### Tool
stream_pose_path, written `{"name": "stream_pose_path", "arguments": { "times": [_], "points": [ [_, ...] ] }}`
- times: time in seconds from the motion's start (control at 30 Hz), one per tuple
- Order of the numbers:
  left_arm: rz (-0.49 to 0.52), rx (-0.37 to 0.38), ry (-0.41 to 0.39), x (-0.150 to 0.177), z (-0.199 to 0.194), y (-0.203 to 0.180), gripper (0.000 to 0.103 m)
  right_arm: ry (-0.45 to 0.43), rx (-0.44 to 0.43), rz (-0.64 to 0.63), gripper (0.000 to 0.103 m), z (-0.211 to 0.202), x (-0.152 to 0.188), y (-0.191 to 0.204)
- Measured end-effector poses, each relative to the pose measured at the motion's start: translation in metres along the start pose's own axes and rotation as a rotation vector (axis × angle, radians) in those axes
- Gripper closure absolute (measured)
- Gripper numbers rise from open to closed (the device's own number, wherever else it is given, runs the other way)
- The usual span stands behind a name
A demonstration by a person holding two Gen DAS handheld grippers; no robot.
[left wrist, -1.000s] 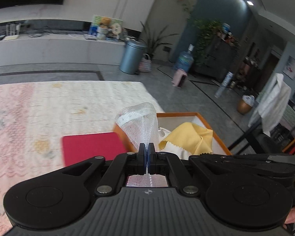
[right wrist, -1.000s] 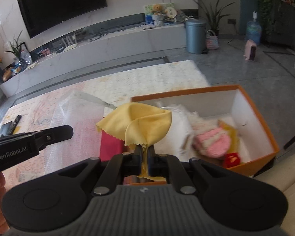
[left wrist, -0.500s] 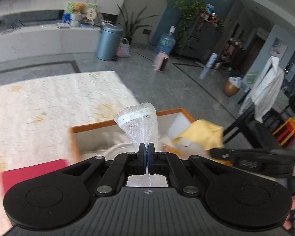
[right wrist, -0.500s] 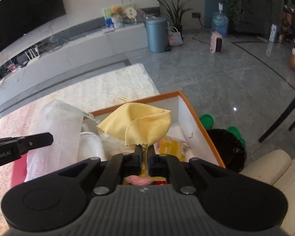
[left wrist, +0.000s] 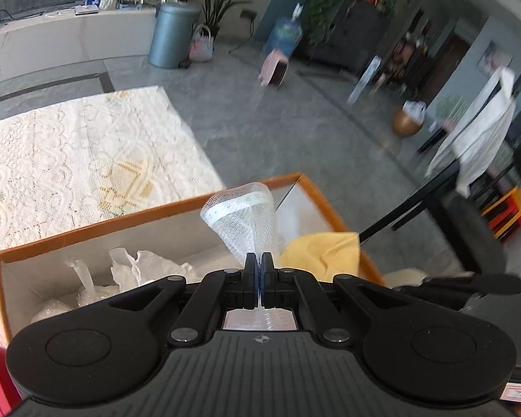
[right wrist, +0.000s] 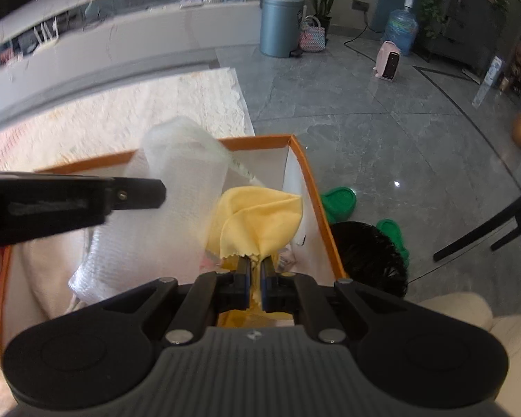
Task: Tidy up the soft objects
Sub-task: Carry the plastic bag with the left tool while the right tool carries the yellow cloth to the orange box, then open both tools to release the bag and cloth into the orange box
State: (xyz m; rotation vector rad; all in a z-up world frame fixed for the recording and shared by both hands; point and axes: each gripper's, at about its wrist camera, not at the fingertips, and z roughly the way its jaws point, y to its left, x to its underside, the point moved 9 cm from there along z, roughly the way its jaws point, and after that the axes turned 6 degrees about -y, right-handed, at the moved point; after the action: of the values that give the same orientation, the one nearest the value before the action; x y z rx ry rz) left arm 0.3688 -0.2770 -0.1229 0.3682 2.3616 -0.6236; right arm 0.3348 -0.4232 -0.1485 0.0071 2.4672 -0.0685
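Crumpled white soft items already lie inside the orange box [left wrist: 149,213]; two pieces remain unreleased. Left gripper [left wrist: 258,279], jaws pressed together, pinches the white mesh cloth [left wrist: 241,215] above the box. Right gripper [right wrist: 255,279] pinches the yellow cloth [right wrist: 260,219] over the box's right end

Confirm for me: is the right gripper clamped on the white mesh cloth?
No, the right gripper is shut on the yellow cloth; the white mesh cloth is pinched by the left gripper.
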Motion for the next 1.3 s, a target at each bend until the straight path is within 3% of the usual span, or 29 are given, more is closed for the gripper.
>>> {"name": "stream_pose_path", "arguments": {
  "times": [0.13,0.3,0.4,0.43,0.47,0.5,0.53,0.63,0.9,1.3],
  "points": [
    [0.006,-0.036,0.061,0.009,0.015,0.005,0.101,0.043,0.003,-0.04,0.1,0.017,0.005,0.004],
    [0.024,-0.075,0.092,0.018,0.017,0.011,0.089,0.093,-0.004,-0.061,0.098,0.028,0.018,0.007],
    [0.026,-0.076,0.089,0.017,0.012,0.009,0.064,0.111,0.005,-0.089,0.093,0.028,0.022,0.011],
    [0.032,-0.075,0.081,0.015,0.01,0.006,0.054,0.117,0.009,-0.103,0.089,0.029,0.023,0.011],
    [0.038,-0.074,0.073,0.015,0.007,0.005,0.045,0.117,0.014,-0.114,0.077,0.027,0.022,0.012],
    [0.044,-0.07,0.063,0.014,0.003,0.003,0.043,0.112,0.02,-0.124,0.064,0.025,0.022,0.012],
    [0.049,-0.068,0.051,0.012,-0.001,0.001,0.039,0.11,0.025,-0.137,0.059,0.023,0.021,0.013],
    [0.056,-0.069,0.018,0.005,-0.016,-0.004,0.035,0.106,0.032,-0.163,0.053,0.012,0.018,0.013],
    [0.078,-0.026,-0.107,-0.012,-0.077,-0.016,0.023,0.061,0.04,-0.171,0.02,-0.033,0.012,0.019],
    [0.144,-0.091,-0.297,0.003,-0.182,-0.017,0.022,-0.061,0.001,-0.137,0.01,-0.121,0.03,0.067]
  ]
}}
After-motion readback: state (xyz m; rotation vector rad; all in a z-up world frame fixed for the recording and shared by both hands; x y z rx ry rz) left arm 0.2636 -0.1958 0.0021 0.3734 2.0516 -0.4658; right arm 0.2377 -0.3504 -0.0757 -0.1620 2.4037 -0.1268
